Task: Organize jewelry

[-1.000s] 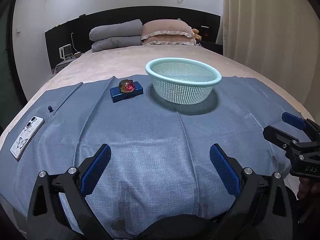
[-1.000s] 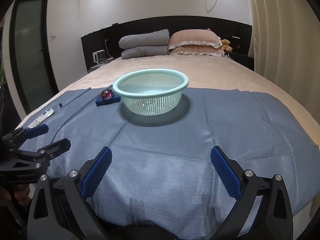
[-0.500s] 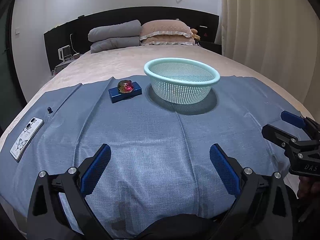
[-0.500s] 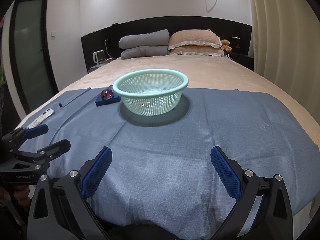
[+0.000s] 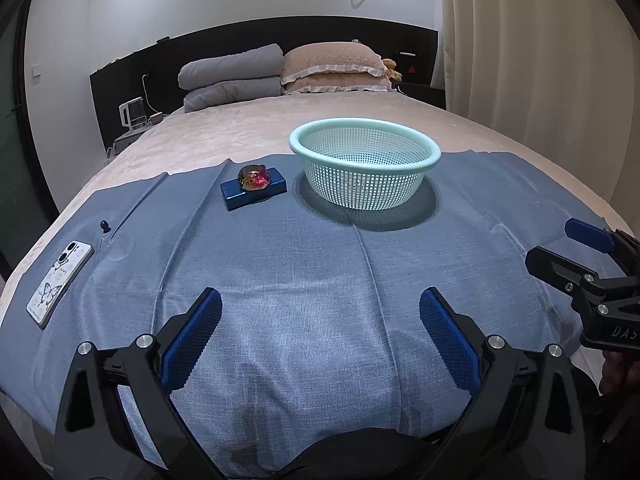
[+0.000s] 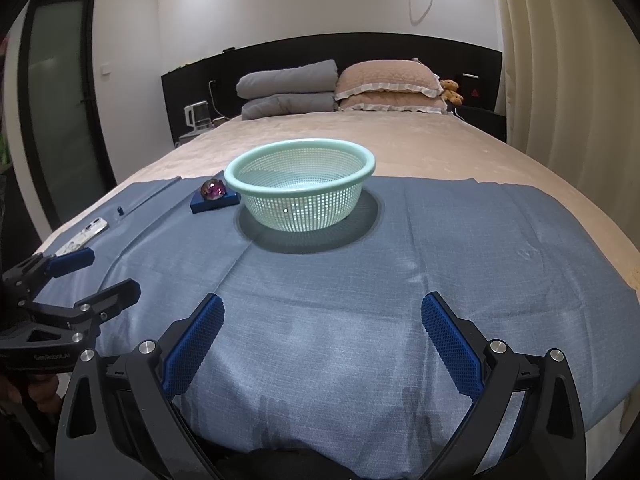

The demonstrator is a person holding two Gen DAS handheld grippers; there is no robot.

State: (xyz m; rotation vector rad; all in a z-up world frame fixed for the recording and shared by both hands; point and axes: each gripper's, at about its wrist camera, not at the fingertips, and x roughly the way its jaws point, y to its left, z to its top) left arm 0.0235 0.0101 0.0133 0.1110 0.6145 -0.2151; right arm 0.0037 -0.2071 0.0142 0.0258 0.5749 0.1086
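- Jewelry here looks to be one reddish, glassy piece [image 5: 253,176] resting on a small blue box [image 5: 253,191], just left of the mint mesh basket [image 5: 364,148]; what kind of piece it is cannot be told from this far
- Basket sits empty on the blue cloth [image 5: 320,272] spread over the bed, likely as the place to collect things, the cloth giving small items a plain backdrop
- Left gripper [image 5: 320,320] hovers low over the near edge of the cloth, jaws spread wide and holding nothing
- Right gripper [image 6: 322,322] is likewise wide apart and empty, pointed at the basket
- A phone [image 5: 60,278] and a tiny dark object [image 5: 104,225] lie off to the left
- Nothing sorted yet, by my reading; reaching for the box seems the first step
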